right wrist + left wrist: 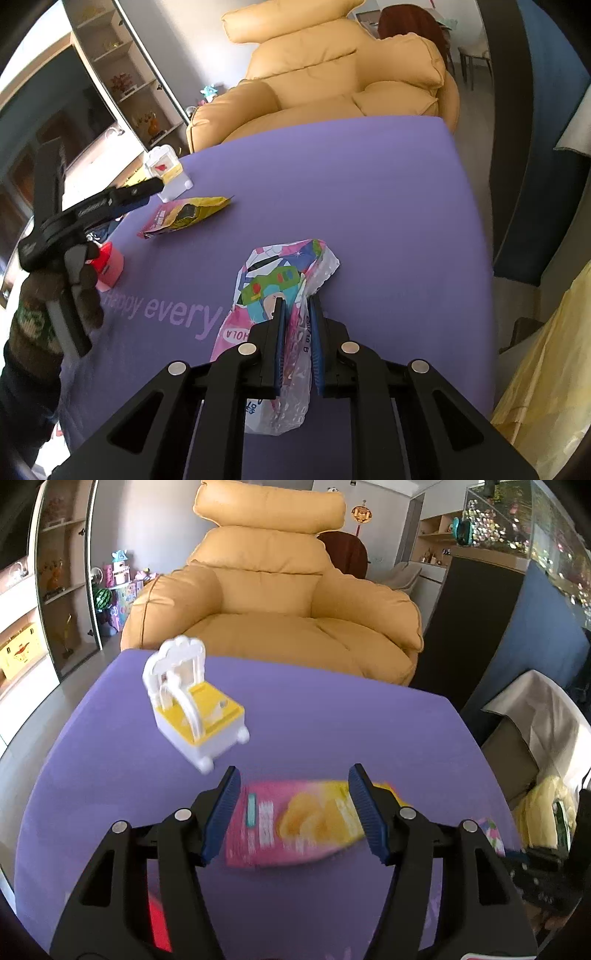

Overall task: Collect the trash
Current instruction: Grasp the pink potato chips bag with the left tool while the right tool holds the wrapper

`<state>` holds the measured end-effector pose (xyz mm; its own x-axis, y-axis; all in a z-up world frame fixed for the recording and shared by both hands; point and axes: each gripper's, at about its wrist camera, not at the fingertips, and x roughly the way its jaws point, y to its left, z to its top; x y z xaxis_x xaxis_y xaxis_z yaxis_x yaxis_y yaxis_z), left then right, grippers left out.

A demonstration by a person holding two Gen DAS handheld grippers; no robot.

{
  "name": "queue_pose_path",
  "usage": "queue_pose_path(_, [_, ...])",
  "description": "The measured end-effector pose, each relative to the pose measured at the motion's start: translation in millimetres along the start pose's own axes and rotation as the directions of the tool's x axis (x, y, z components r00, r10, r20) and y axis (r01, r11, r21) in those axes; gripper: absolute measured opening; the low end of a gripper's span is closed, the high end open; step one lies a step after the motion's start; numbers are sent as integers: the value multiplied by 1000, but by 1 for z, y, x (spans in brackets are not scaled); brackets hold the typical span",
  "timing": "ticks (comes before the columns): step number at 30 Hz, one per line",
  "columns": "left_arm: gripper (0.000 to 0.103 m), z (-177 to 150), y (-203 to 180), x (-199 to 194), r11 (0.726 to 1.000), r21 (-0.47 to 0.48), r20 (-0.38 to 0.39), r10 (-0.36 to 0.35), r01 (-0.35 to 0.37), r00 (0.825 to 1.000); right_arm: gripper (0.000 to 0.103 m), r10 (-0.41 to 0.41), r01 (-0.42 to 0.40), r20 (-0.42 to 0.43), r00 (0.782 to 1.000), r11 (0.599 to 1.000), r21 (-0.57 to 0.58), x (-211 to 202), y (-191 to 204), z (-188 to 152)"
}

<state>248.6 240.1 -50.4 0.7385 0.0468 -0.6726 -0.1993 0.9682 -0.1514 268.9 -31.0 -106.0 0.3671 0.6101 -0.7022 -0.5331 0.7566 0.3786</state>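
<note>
The 2 tongs are at different stages. The left tongs [293,812] hang wide open over the table with nothing between the blue pads, while the right tongs [297,343] are nearly closed, pinching a crinkled plastic wrapper [284,280] printed with cartoon figures.

Largest first: the tan armchair [266,602] stands behind the purple table [369,192], which carries everything else. On the table a white and yellow toy chair [195,705] sits toward the far left — a toy, likely not trash. Nearer, a pink and yellow snack packet [295,827] lies flat, and a small red and pink object [109,264] sits near the left edge; what it is I cannot tell.

The wide opening of the left tongs fits the packet's width: the packet lies directly below and between the 2 pads, slightly ahead of the tips, not touched. It looks like the next thing to be picked up. The right tongs grip the wrapper along its middle, its printed end sticking out ahead of the tips and its clear end trailing back under them — a light grip that suits thin film.
</note>
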Motion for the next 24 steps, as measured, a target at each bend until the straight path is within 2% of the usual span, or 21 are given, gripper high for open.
queue_pose_path(6, [58,14,-4,30,998,42,-130,-45,51,991,14,24,-24,3,1000,999,24,-1,-4,-1])
queue_pose_path(13, [58,-10,-2,22,990,38,-208,-129,139,970,14,70,-71,7,997,995,68,-2,-12,-3])
queue_pose_path(15, [58,-21,-3,20,988,54,-226,-128,144,966,14,70,-70,7,998,995,68,-2,-12,-3])
queue_pose_path(18, [58,-31,-6,16,986,104,-201,-110,133,973,14,42,-42,4,999,998,45,-1,-7,-3])
queue_pose_path(23, [58,-36,-23,20,977,207,-207,-14,58,978,14,-77,77,0,997,996,-55,0,14,-4])
queue_pose_path(24, [44,-36,-24,19,978,202,-207,-7,50,978,14,-101,101,-1,995,992,-78,1,19,-4])
